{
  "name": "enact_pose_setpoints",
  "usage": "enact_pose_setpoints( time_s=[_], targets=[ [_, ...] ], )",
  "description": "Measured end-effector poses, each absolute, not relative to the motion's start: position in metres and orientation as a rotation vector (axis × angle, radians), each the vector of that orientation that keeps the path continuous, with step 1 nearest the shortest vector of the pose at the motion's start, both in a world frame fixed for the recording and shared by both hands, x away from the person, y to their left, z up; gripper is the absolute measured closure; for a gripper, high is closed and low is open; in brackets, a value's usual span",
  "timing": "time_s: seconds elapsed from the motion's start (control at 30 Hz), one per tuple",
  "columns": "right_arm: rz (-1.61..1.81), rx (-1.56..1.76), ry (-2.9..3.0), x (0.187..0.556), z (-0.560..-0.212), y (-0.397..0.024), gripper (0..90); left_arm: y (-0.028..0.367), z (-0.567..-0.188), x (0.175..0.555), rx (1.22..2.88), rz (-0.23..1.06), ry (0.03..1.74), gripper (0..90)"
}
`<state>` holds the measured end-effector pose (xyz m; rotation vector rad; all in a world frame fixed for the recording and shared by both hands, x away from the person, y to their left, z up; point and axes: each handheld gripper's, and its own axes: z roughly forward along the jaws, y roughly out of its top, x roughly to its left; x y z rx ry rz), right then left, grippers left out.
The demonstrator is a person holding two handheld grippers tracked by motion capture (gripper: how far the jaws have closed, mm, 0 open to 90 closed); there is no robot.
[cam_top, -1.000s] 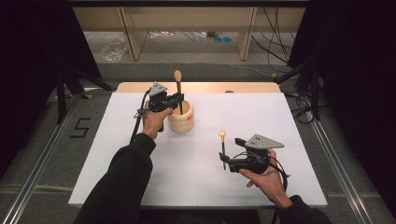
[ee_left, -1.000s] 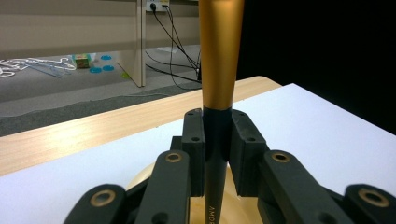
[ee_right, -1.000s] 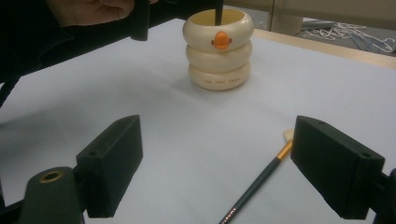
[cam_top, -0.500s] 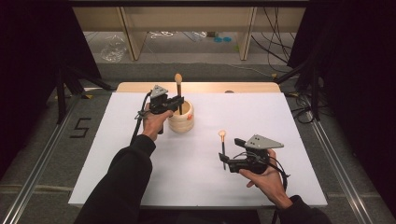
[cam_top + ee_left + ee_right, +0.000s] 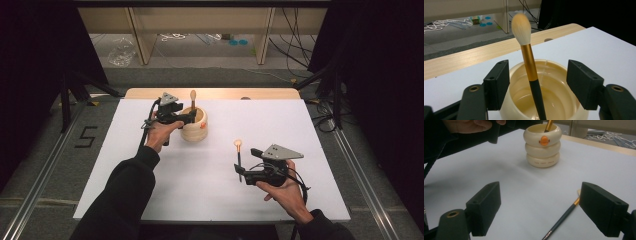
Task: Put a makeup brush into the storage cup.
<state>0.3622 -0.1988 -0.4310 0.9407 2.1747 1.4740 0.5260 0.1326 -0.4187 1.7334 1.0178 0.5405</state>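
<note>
Black long sleeves [image 5: 125, 195]; 2 black grippers, grey triangular plates [image 5: 283, 152], black cables.

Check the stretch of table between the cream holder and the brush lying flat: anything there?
Nothing: in the right gripper view, bare white table runs from the cream holder to the lying brush. The high view agrees.

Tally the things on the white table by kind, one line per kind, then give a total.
Makeup brushes: 2, one standing in the holder, one lying on the table
Cream ringed holder: 1
Hand-held grippers: 2, left, right
Total: 5
</note>
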Motion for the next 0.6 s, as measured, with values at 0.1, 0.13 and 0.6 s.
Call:
enact_pose_setpoints(
  time_s=[0.1, 0.13, 0.6],
  targets=[
    [1.476, 0.953, 2.184, 0.362, -0.431, -0.198, 18.5, 0.135, -0.415, 0.523, 1.727, 0.538, 1.014, 31.6],
    [1.48, 0.962, 2.189, 0.361, -0.431, -0.198, 18.5, 0.136, -0.414, 0.522, 1.727, 0.53, 1.018, 30.5],
    [1.46, 0.95, 2.174, 0.362, -0.43, -0.2, 18.3, 0.146, -0.399, 0.494, 1.693, 0.46, 0.991, 23.0]
  ],
)
